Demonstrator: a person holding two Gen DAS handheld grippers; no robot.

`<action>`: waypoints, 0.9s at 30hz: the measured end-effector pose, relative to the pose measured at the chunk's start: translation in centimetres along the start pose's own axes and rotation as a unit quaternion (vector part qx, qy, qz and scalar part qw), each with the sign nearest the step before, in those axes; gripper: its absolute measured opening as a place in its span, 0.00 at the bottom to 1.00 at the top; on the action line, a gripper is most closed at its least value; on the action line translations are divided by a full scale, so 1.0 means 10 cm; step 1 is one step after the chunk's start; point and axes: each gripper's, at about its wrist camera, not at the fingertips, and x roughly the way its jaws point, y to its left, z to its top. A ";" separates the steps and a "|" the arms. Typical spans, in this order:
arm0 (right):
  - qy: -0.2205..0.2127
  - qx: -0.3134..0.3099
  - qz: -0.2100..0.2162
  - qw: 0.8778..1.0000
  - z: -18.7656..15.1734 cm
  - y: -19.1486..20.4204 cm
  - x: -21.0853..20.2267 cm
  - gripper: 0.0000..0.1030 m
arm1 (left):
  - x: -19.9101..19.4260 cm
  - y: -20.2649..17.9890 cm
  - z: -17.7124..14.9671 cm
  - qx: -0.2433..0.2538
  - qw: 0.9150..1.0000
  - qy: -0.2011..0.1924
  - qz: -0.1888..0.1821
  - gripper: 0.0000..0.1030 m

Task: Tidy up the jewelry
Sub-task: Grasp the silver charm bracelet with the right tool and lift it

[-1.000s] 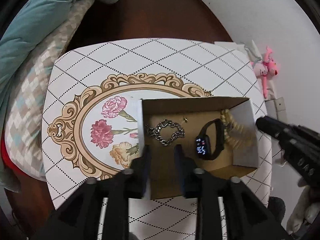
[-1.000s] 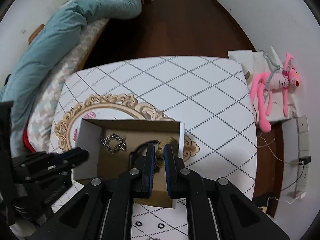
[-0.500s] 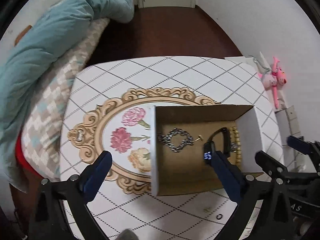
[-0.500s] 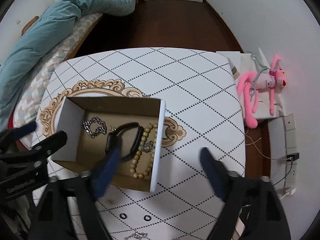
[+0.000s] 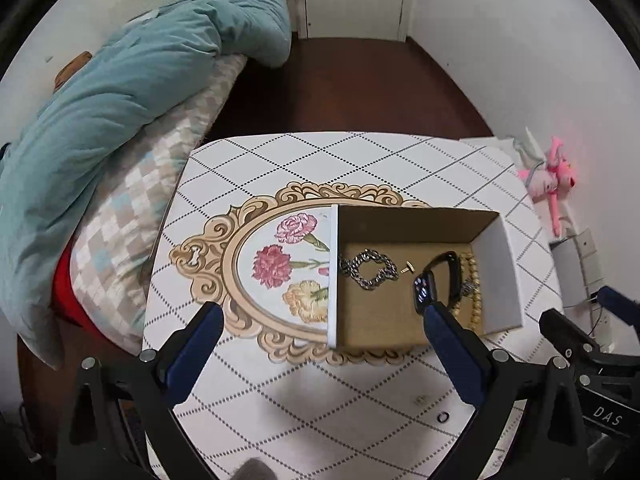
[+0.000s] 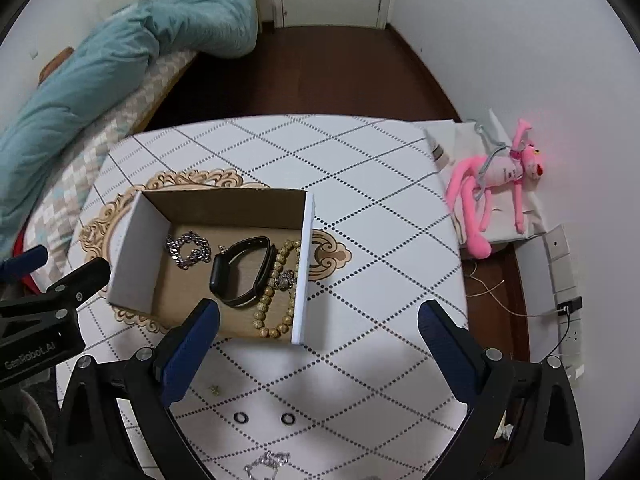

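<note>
A cardboard box point(image 6: 208, 264) is sitting on the table point(image 6: 360, 200), over the printed gold oval frame with carnations point(image 5: 276, 264). Inside it, a silver chain point(image 6: 188, 249) is lying at the left, a black watch point(image 6: 236, 272) is resting in the middle, and a bead bracelet point(image 6: 276, 292) is curling along the right wall, just beside the watch. A small gold stud point(image 5: 406, 269) is lying between chain and watch.

The left gripper point(image 5: 318, 320) is hanging over the box's near left side with its jaws spread wide and nothing between them. The right gripper point(image 6: 318, 318) is hanging over the box's right wall; its jaws are opening, almost fully apart, and gripping nothing.

On the bare table nearer the camera, two black rings point(image 6: 264, 418) are lying side by side, with a tiny gold piece point(image 6: 215, 390) to their left and a silvery tangle point(image 6: 268, 462) at the edge.

The left gripper's body is showing the lettering "GenRobot.AI" in the right wrist view; the right gripper's is showing "DAS" in the left wrist view.

A pink plush toy point(image 6: 496, 184) is lying off the table's right side.
</note>
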 end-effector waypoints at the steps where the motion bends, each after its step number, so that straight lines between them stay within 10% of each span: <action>1: -0.002 0.002 0.001 1.000 -0.07 -0.01 -0.05 0.98 | -0.03 0.01 -0.05 -0.002 1.000 -0.002 0.000 0.99; 13: 0.097 0.065 0.038 0.992 -1.43 -0.05 0.40 0.98 | 0.21 0.15 -1.09 -0.004 0.998 0.050 0.045 0.99; 21: 0.070 0.064 0.014 0.995 -1.72 0.27 0.52 0.87 | 0.45 0.22 -1.45 -0.001 0.994 0.081 0.068 0.99; 24: 0.045 0.033 -0.014 0.998 -1.78 0.40 0.48 0.70 | 0.46 0.22 -1.47 -0.001 0.994 0.080 0.071 0.99; 27: 0.036 0.028 -0.012 0.999 -1.79 0.44 0.41 0.22 | 0.46 0.22 -1.45 -0.001 0.995 0.076 0.069 0.99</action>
